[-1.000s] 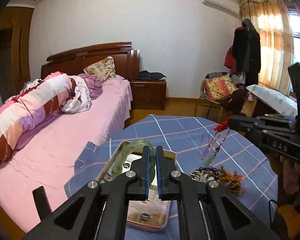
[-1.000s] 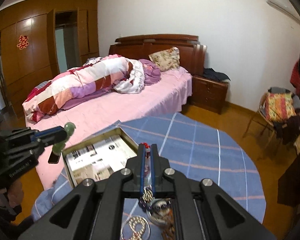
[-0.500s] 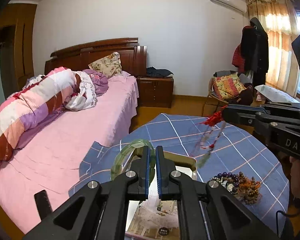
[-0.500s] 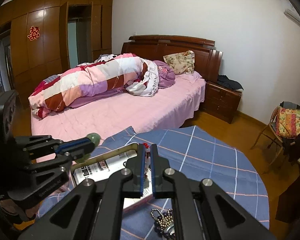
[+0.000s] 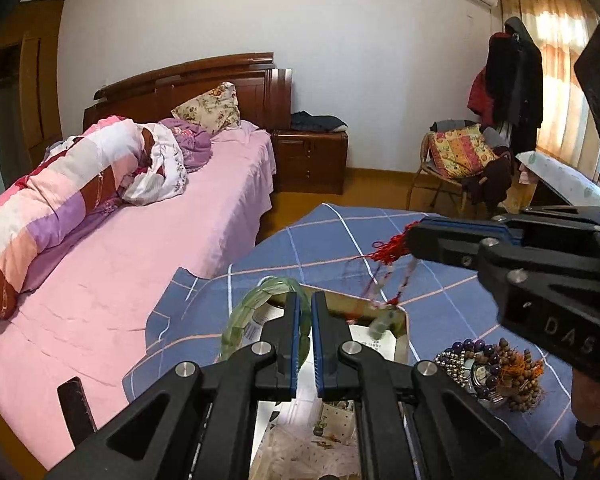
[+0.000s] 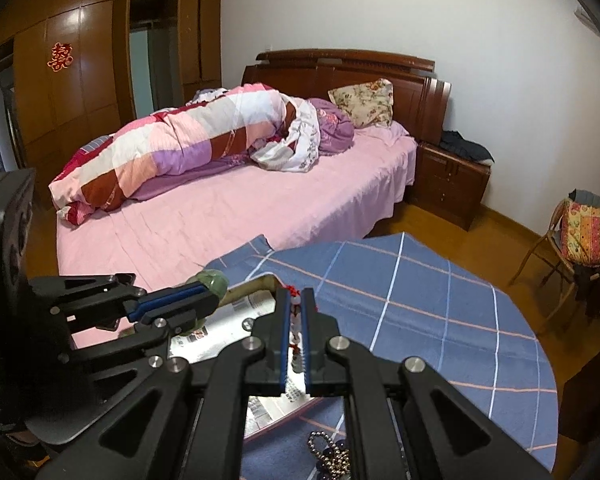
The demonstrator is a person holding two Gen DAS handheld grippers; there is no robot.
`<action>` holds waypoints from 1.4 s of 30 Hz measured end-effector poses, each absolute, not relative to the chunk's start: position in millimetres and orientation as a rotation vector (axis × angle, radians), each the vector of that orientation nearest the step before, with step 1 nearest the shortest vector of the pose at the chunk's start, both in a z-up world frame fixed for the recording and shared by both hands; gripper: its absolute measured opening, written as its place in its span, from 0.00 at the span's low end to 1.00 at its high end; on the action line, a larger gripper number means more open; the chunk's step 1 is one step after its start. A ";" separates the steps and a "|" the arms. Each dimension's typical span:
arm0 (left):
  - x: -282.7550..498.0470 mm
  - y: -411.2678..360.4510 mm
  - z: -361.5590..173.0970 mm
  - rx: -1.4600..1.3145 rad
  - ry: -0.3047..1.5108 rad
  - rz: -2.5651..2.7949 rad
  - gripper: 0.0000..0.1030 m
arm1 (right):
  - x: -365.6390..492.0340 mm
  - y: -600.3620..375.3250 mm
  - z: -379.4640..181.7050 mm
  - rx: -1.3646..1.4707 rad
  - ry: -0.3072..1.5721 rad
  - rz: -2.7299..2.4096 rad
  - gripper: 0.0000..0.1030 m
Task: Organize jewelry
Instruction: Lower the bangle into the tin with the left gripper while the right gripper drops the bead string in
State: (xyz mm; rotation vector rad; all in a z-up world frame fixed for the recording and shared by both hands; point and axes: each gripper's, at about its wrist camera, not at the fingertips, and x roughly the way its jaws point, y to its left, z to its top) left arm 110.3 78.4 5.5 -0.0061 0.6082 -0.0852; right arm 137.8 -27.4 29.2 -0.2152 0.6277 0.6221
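Note:
My left gripper (image 5: 303, 300) is shut on a green jade bangle (image 5: 252, 308) and holds it above the metal tin box (image 5: 396, 322) on the blue checked table. The bangle also shows in the right wrist view (image 6: 210, 280). My right gripper (image 6: 296, 296) is shut on a red-corded pendant (image 6: 296, 312); in the left wrist view its red cord (image 5: 388, 250) and pale stone (image 5: 380, 324) hang over the box's far right corner. Both grippers are close together over the box (image 6: 256, 288).
A pile of bead bracelets and chains (image 5: 488, 372) lies on the table right of the box; part of it shows in the right wrist view (image 6: 332, 452). The pink bed (image 5: 120, 264) borders the table's left. A chair (image 6: 572, 240) stands far right.
Both grippers have moved in over the box and nearer each other. The pendant has swung from beside the bead pile to above the box. Both grips are unchanged.

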 end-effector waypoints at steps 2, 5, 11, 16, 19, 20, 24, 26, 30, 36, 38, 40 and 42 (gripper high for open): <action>113.2 76.4 2.9 0.000 0.617 -0.090 0.05 | 141.5 -28.2 25.2 -0.212 0.643 0.618 0.06; 118.1 73.6 -2.4 0.007 0.635 -0.092 0.05 | 146.4 -29.5 19.4 -0.213 0.659 0.610 0.06; 126.3 66.4 -9.9 0.026 0.664 -0.095 0.05 | 155.1 -32.1 7.9 -0.208 0.695 0.594 0.06; 131.2 64.4 -13.7 0.036 0.680 -0.090 0.05 | 159.2 -32.4 2.4 -0.207 0.712 0.587 0.06; 134.6 63.7 -17.0 0.038 0.693 -0.084 0.05 | 160.1 -32.7 -1.9 -0.206 0.722 0.586 0.06; 135.5 63.3 -18.3 0.038 0.698 -0.083 0.05 | 160.7 -32.7 -3.6 -0.206 0.727 0.586 0.06; 138.5 63.4 -23.3 0.041 0.713 -0.079 0.05 | 164.4 -33.8 -12.3 -0.201 0.753 0.584 0.06; 138.8 64.6 -25.7 0.042 0.719 -0.077 0.05 | 165.5 -35.1 -16.3 -0.196 0.766 0.582 0.06; 140.2 64.4 -30.2 0.042 0.734 -0.068 0.05 | 165.8 -35.8 -22.5 -0.197 0.781 0.581 0.06; 140.1 68.9 -31.7 0.016 0.755 -0.050 0.18 | 166.0 -39.0 -27.7 -0.186 0.801 0.589 0.35; 138.2 70.0 -30.9 0.020 0.758 -0.015 0.45 | 164.9 -47.2 -26.1 -0.150 0.798 0.597 0.62; 131.6 74.6 -25.4 0.005 0.724 0.004 0.69 | 163.4 -56.7 -23.9 -0.138 0.801 0.588 0.61; 124.4 78.0 -20.6 -0.019 0.707 -0.013 0.69 | 159.6 -67.9 -20.5 -0.128 0.797 0.578 0.61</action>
